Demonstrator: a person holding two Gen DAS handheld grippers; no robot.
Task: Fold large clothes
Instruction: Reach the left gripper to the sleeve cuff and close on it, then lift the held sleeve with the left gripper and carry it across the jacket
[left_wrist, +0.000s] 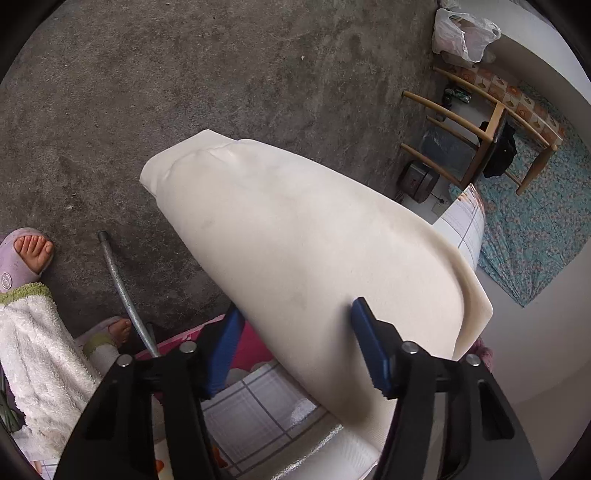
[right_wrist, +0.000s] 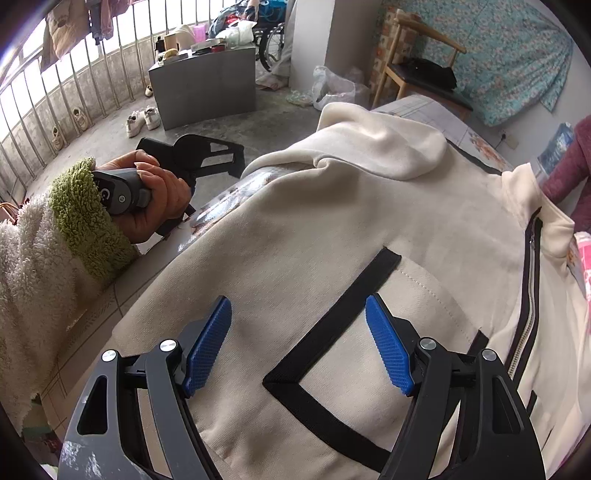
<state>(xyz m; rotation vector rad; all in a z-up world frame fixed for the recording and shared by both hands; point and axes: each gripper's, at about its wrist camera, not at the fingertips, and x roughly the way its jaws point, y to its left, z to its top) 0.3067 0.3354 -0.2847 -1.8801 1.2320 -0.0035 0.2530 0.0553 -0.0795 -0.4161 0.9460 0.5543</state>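
My left tongs gape open around a cream sleeve that runs from the lower middle toward the upper left of the frame, out over the concrete floor. My right tongs stand open above the cream jacket, which fills the frame's middle, over its black-trimmed pocket.
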